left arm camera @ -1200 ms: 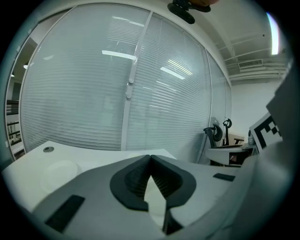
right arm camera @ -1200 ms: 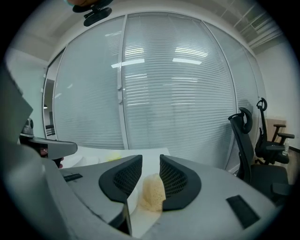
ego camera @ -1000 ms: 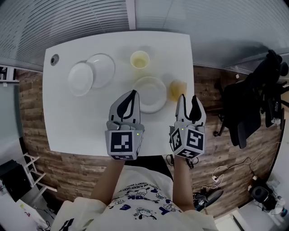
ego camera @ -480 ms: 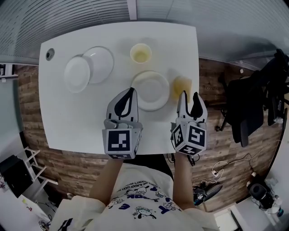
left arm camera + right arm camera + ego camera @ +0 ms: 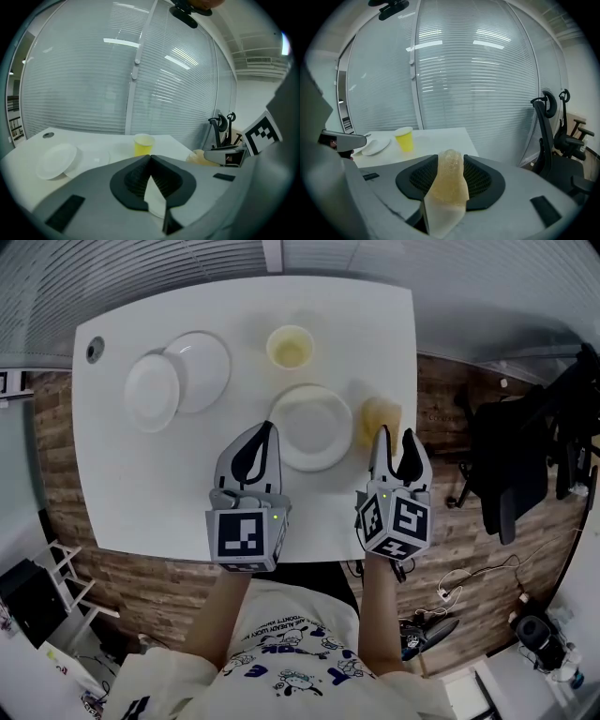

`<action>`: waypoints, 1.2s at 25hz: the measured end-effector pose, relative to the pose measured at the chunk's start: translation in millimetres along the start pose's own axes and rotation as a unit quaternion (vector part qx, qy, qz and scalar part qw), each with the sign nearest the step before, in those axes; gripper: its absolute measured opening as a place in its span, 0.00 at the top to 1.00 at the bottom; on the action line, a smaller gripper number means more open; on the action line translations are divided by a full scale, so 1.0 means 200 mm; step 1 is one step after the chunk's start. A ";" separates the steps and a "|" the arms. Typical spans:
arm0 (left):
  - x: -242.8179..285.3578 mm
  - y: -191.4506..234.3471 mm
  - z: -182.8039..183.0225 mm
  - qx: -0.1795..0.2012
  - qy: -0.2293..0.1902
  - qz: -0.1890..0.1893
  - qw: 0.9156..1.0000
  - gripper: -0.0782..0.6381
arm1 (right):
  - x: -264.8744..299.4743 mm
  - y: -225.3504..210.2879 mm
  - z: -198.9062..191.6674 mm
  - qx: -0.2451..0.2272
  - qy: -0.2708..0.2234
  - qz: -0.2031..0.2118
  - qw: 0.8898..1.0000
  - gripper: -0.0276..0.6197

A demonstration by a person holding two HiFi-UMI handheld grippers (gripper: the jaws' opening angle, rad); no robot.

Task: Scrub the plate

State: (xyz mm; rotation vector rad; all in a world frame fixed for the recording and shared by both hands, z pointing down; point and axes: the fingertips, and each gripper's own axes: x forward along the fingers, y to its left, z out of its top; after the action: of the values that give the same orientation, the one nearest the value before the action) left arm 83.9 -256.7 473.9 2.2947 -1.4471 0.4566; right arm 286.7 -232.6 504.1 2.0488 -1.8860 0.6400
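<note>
A white plate (image 5: pixel 314 427) lies mid-table, and in the left gripper view a sliver of the plate (image 5: pixel 157 199) shows between the dark pads. My left gripper (image 5: pixel 269 430) is at its left rim, jaws closed together (image 5: pixel 150 159), apparently on that rim. A yellow sponge (image 5: pixel 380 418) sticks out past the jaws of my right gripper (image 5: pixel 394 439), just right of the plate. In the right gripper view the sponge (image 5: pixel 447 187) is pinched upright between the pads of the right gripper (image 5: pixel 450 161).
A yellow paper cup (image 5: pixel 289 346) stands behind the plate. Two overlapping white plates (image 5: pixel 173 376) lie at the far left of the white table (image 5: pixel 141 493). A black office chair (image 5: pixel 525 456) stands off the table's right edge. Blinds cover the glass wall behind.
The head view has shifted a little, so the table sits slightly differently in the picture. Both grippers keep their places beside the plate; the sponge stays gripped.
</note>
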 end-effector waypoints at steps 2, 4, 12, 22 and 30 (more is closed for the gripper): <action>0.00 0.01 -0.02 -0.001 0.003 0.002 1.000 0.86 | 0.01 0.00 -0.01 0.000 0.003 0.002 1.000 0.73; 0.00 0.01 -0.03 -0.004 0.006 0.004 1.000 0.86 | 0.01 0.01 -0.02 -0.002 0.006 0.002 1.000 0.73; -0.01 0.01 -0.07 -0.009 0.015 0.008 1.000 0.86 | 0.04 0.01 -0.09 -0.002 0.027 0.009 1.000 0.73; -0.01 0.01 -0.10 -0.017 0.020 0.007 1.000 0.86 | 0.07 0.03 -0.14 -0.002 0.041 0.013 0.999 0.77; -0.02 0.02 -0.10 -0.021 0.020 0.008 1.000 0.86 | 0.07 0.02 -0.11 0.016 0.047 0.021 0.999 0.81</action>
State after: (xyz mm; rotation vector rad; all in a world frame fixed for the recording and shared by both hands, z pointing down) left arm 77.5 -246.1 489.6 2.2304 -1.4435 0.4702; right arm 279.5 -234.7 530.8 1.9660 -1.8804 0.7679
